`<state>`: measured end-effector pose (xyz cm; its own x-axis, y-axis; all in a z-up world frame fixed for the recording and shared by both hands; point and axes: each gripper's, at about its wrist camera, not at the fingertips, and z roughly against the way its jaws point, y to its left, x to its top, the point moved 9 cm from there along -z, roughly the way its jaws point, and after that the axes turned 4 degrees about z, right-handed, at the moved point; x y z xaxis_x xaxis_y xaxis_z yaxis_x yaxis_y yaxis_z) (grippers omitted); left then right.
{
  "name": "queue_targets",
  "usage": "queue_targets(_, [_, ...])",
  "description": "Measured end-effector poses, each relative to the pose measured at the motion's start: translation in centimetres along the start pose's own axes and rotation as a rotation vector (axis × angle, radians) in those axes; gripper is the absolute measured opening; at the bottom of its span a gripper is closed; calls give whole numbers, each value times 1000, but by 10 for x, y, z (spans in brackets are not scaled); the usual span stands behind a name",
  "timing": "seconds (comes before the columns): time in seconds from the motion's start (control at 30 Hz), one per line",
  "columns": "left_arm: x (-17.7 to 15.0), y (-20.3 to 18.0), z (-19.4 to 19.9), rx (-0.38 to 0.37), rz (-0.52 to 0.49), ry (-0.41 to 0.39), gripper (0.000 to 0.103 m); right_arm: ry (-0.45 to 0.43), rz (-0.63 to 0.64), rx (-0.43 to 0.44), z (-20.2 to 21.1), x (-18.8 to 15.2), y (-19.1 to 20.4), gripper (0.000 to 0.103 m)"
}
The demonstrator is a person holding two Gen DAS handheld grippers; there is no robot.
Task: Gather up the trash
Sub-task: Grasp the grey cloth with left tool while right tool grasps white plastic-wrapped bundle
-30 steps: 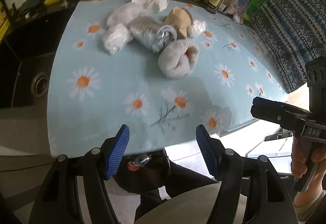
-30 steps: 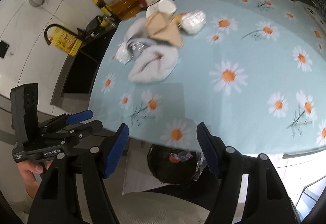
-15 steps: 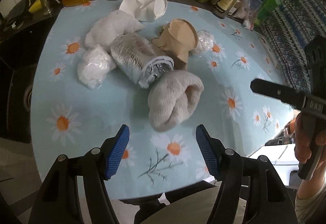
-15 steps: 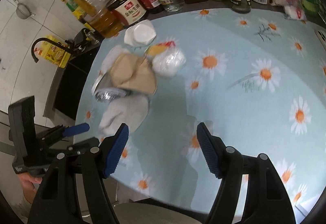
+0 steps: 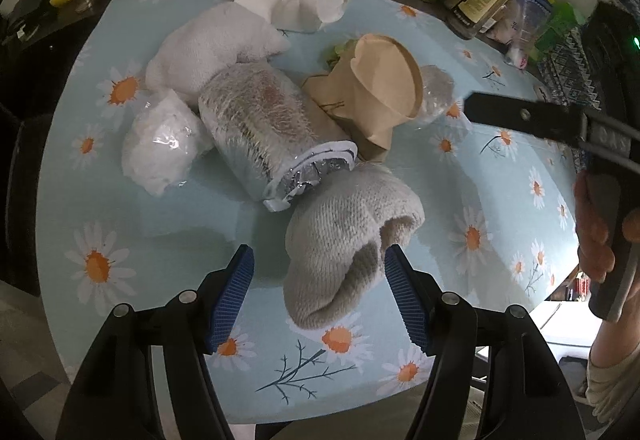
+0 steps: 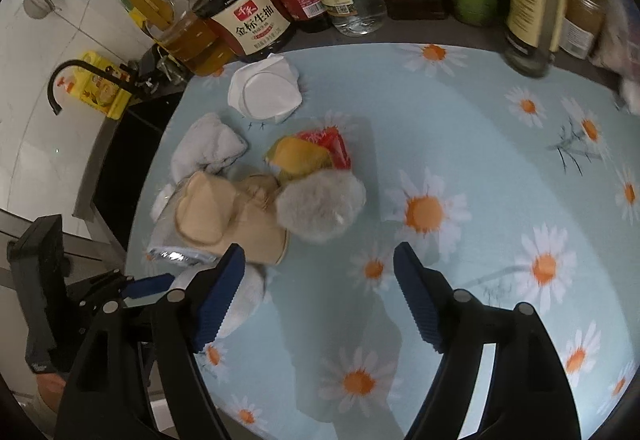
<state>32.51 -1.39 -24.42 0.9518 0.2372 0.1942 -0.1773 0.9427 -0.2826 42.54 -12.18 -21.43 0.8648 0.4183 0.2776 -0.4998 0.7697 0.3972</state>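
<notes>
Barely started by the look of it: the whole trash pile still sits on the daisy tablecloth [image 5: 168,236], nothing picked up yet. Nearest piece is the grey sock [image 5: 348,236], just in front of the foil roll [image 5: 272,132], lying flat with its long axis running from the roll toward the left gripper [image 5: 318,294], whose jaws are spread around its near end, not pinching. The right gripper [image 6: 320,292] has just been opening, nothing between its jaws.

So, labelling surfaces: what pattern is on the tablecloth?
Light blue tablecloth with white-and-orange daisies; right wrist view.
</notes>
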Motion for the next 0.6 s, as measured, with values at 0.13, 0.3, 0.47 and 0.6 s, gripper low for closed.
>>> queue_targets(0.13, [4, -1, -4, -1, 21, 5, 64, 36, 15, 22, -18, 10, -1, 76])
queue_targets(0.3, [4, -4, -10, 1, 36, 21, 55, 62, 43, 42, -33, 19, 2, 76])
queue_targets(0.47, [3, -5, -14, 2, 38, 32, 43, 78, 56, 42, -40, 21, 0, 65])
queue_targets(0.6, [3, -7, -14, 7, 34, 29, 33, 78, 74, 40, -40, 21, 0, 59])
